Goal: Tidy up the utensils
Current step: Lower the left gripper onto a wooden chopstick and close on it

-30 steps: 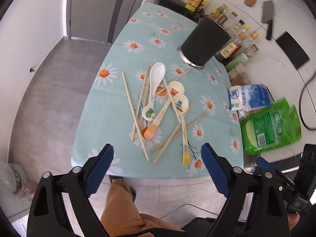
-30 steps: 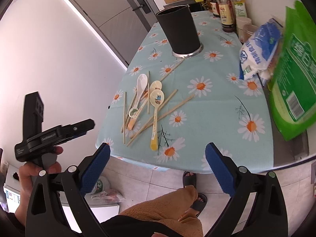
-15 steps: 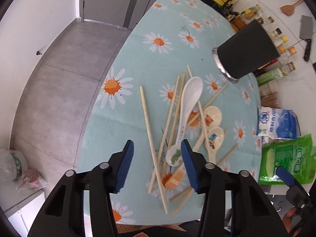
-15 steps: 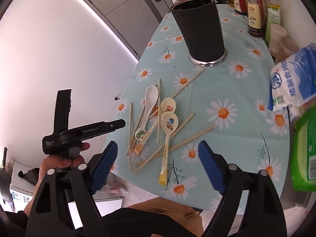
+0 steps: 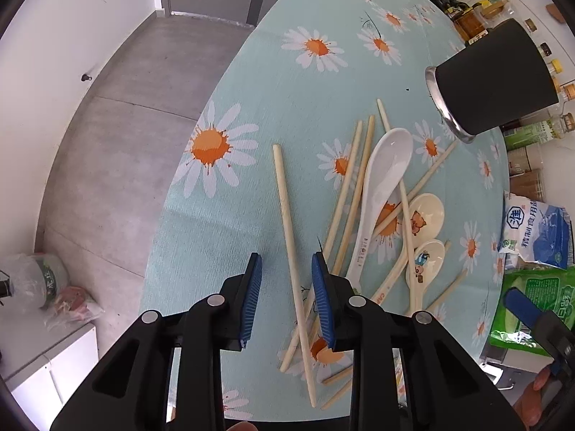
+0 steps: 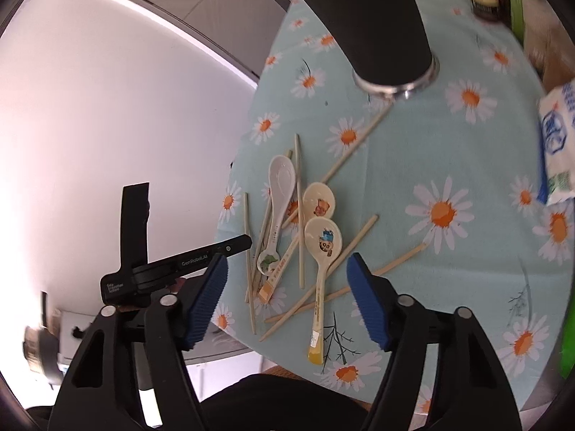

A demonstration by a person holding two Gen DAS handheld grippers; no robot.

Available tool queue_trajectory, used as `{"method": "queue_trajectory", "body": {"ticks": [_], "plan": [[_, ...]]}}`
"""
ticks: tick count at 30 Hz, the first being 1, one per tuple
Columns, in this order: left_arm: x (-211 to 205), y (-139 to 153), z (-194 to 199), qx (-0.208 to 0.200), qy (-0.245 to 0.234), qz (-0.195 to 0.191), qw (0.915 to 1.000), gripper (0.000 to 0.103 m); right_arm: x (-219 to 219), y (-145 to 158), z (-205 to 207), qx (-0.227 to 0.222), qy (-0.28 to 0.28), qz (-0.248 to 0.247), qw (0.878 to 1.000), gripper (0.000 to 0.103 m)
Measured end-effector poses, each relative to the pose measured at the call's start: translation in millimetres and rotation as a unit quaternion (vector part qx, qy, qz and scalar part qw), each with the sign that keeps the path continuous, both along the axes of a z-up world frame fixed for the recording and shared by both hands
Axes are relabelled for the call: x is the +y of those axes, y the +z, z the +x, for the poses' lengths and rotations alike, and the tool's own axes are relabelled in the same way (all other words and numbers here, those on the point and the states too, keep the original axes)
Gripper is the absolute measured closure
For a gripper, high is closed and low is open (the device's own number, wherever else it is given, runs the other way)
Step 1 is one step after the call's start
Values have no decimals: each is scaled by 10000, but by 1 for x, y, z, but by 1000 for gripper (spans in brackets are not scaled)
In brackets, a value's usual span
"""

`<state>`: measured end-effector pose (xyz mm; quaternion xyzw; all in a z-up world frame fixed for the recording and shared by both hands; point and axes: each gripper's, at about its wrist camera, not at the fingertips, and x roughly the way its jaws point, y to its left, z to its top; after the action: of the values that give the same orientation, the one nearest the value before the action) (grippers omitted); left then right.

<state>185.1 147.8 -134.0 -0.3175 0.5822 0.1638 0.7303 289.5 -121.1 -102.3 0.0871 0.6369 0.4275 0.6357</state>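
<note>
Chopstick alignment is what your coming move turns on: the lone chopstick [image 5: 287,222] lies with its long axis running from about 12 o'clock down to 6 o'clock in the left wrist view, nearly in line with your left gripper [image 5: 286,269] and passing through the gap between its blue pads [image 5: 251,298]. Your left jaws are partly open, narrowed to a slot only somewhat wider than the stick, and they hold nothing yet; whether the pads touch the flowered tablecloth [image 5: 251,82] I cannot tell. The stick sits a little toward the 3 o'clock pad, so closing should, by my judgement, catch it across its width, though its lower end crosses other chopsticks and could drag them.

Your left hand is clearly the nearer one. Your right gripper [image 6: 287,287] hangs back off the table edge, jaws wide apart and empty, with the yellow-handled spoon [image 6: 321,251] at roughly 12 o'clock from it.

The rest of the pile, including the white spoon [image 5: 381,186], lies at 1 to 2 o'clock from your left jaws, and the black holder [image 5: 492,79] stands farther off at 2 o'clock, upright on the cloth, well apart from the stick
</note>
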Motion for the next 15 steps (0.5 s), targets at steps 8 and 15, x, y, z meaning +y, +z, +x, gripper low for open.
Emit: {"method": "queue_trajectory", "body": {"ticks": [8,15], "plan": [[-1,-1,5,208,-66,273,9994,95,23,-41,24,137,294,-302,9990,51],[5,-3,2,121,75,99,9998,99,45,-57,17,-345,1045,-600,9921,66]]}}
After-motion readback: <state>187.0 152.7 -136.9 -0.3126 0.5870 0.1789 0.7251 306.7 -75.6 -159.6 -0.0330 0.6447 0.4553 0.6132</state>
